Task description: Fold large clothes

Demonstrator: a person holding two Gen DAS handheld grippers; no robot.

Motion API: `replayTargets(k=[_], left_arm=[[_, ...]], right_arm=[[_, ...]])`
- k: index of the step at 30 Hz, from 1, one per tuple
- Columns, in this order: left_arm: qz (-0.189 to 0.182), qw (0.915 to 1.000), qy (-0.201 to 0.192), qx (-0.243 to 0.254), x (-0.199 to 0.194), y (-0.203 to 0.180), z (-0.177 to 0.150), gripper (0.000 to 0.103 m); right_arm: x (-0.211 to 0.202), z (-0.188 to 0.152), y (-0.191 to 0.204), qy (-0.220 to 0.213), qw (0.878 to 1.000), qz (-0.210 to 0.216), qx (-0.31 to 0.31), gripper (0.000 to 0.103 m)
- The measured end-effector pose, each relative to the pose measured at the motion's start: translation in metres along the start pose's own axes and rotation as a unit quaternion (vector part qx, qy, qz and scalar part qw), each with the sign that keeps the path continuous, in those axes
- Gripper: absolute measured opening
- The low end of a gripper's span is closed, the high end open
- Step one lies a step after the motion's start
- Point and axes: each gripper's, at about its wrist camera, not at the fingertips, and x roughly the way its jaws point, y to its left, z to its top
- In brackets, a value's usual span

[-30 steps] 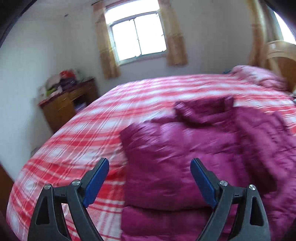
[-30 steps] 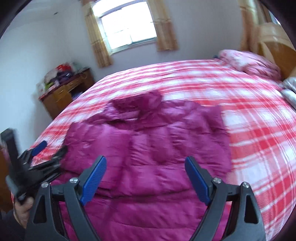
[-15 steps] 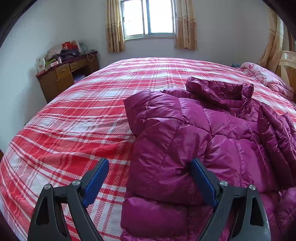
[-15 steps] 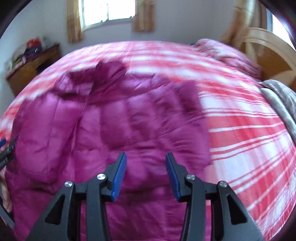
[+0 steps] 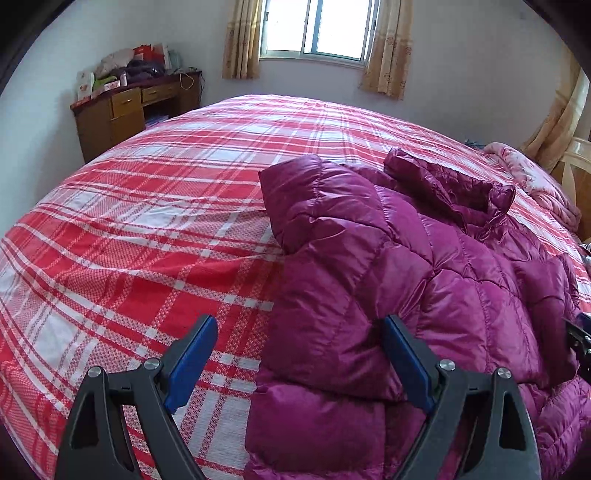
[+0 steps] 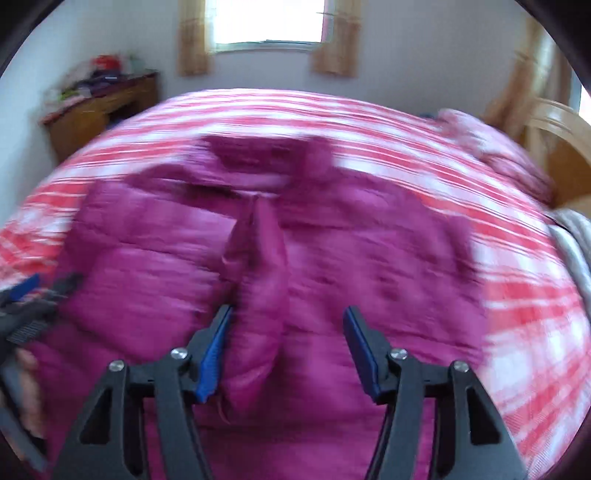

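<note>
The left hand-held gripper (image 5: 297, 363) hung spread over the jacket (image 5: 424, 295) edge; the right hand-held gripper (image 6: 286, 345), also spread, straddled a raised fold. Ahead, both sleeves seemed folded inward on the bed (image 5: 147, 229); halving the body likely remained.

Left wrist view set low over the bed (image 5: 155, 229), close, at the left edge of the purple jacket (image 5: 369, 280), right wrist view set close over its middle, blurred, both turned toward the window (image 5: 319, 27), jacket, bed and window seen in both
</note>
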Motion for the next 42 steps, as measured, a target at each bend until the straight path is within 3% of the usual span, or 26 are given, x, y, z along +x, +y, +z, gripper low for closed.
replayTargets(k=[4,7,10,12,15,17,22,24,32,42], left_arm=[[0.001,1.0,0.005,0.001,0.002,-0.001,0.0,0.09],[0.007,1.0,-0.001,0.004,-0.001,-0.003,0.0,0.09],[0.017,0.9997,-0.017,0.004,-0.009,-0.003,0.0,0.09],[0.017,0.9995,-0.028,0.004,-0.015,-0.002,0.001,0.09],[0.013,0.9991,-0.035,0.017,-0.024,-0.003,0.004,0.09],[0.008,0.9986,-0.046,0.025,-0.032,-0.007,0.01,0.09],[-0.04,0.9946,-0.067,0.068,-0.041,-0.042,0.045,0.09],[-0.052,0.9943,-0.053,0.077,-0.03,-0.054,0.057,0.09],[0.021,0.9956,0.031,0.085,0.054,-0.049,0.058,0.09],[-0.007,0.9964,0.077,0.035,0.077,-0.028,0.053,0.099]], right_arm=[[-0.012,-0.003,-0.038,-0.002,0.999,-0.01,0.043,0.062],[-0.031,0.01,-0.024,-0.047,0.998,0.019,0.039,0.062],[-0.038,0.028,0.014,-0.078,0.994,0.071,-0.003,0.057],[-0.019,0.031,0.036,-0.062,0.994,0.083,-0.034,0.043],[0.018,0.02,0.031,-0.025,0.998,0.056,-0.031,0.032],[0.042,0.006,0.02,0.001,0.998,0.051,-0.028,0.032],[0.049,0.0,0.014,-0.005,0.998,0.055,-0.034,0.032],[0.048,-0.001,0.011,-0.005,0.998,0.056,-0.033,0.032],[0.042,-0.004,0.016,-0.013,0.997,0.074,-0.017,0.033],[0.042,-0.005,0.016,-0.013,0.997,0.074,-0.018,0.033]])
